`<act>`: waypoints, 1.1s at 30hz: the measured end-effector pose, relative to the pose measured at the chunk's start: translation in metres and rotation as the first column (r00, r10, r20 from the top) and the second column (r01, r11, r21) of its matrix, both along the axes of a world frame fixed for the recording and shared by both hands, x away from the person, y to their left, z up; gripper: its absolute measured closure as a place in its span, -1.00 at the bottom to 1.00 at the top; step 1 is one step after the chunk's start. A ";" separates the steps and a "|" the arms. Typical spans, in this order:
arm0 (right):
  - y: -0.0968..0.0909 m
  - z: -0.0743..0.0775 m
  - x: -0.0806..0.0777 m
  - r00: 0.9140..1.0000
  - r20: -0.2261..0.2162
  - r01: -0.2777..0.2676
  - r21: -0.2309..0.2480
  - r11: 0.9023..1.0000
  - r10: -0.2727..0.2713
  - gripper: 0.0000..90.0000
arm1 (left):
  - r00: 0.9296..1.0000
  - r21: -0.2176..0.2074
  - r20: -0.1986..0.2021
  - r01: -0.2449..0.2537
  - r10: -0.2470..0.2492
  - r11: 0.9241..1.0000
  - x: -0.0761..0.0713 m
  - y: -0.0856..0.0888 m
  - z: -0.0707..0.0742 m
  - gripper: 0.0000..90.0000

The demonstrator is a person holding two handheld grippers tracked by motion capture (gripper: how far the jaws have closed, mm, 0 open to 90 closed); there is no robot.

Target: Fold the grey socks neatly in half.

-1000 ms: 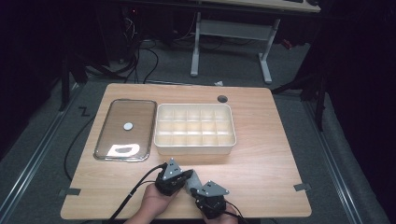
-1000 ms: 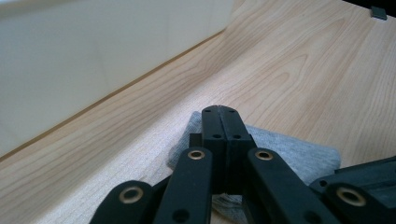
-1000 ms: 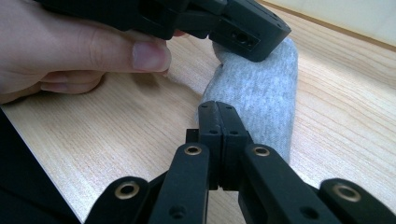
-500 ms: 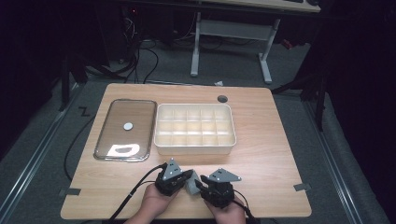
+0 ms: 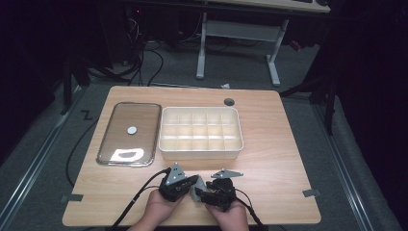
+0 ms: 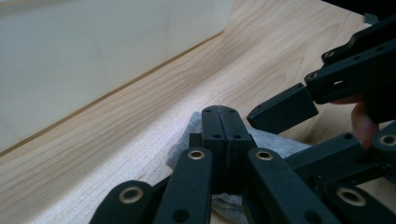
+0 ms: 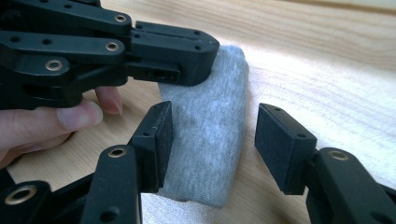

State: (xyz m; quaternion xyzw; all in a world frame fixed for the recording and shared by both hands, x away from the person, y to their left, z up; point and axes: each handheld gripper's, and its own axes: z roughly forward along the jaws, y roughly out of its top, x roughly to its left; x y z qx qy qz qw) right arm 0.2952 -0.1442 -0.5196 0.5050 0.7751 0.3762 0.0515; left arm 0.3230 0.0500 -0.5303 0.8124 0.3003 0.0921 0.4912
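**Two grippers, one folded grey cloth: a hand-over at the near edge of the counter**

Two hand-held grippers meet over a small folded grey cloth [image 7: 210, 126] that lies on the wooden counter [image 5: 269, 159], on the person's side of the compartmented cream tray [image 5: 200, 134] and well apart from it. The step in hand appears to be a re-grip or fold of the cloth, one tool holding it while the other lets go.

Left gripper [image 5: 185, 182]: its jaws are pressed together. In the left gripper view the cloth [image 6: 280, 142] shows beneath and beside the closed tips; in the right gripper view those tips lie on the cloth's far end, the one toward the tray. Whether they pinch a layer of fabric or merely press it to the counter cannot be told.

Right gripper [image 7: 212, 140]: its jaws have just been opening and now stand spread to either side of the cloth. The cloth lies between them; one pad is at or very near its edge, the other is plainly clear, so nothing is clamped.

Next move, as a judgement: the right gripper must either close again on a fresh part of the cloth or draw back from it, while the left keeps the end toward the tray steady. Soft fabric may drag with a retreating pad. A glass lid [image 5: 129, 133] with a steel rim lies just beside the tray, on its left in the high view, untouched.
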 end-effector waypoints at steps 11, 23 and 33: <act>0.010 0.000 0.000 0.998 -0.029 -0.064 0.006 0.998 0.064 0.23 | 0.998 0.020 0.026 -0.057 0.057 0.998 0.001 0.024 0.011 0.81; 0.019 0.009 0.003 0.992 -0.039 -0.126 -0.069 0.990 0.124 0.35 | 0.997 0.036 -0.068 -0.024 0.026 0.999 0.004 0.026 -0.001 0.97; 0.022 0.009 0.003 0.986 -0.086 -0.150 -0.076 0.986 0.144 0.44 | 0.999 0.027 -0.049 -0.002 0.003 1.000 0.001 0.024 0.001 0.95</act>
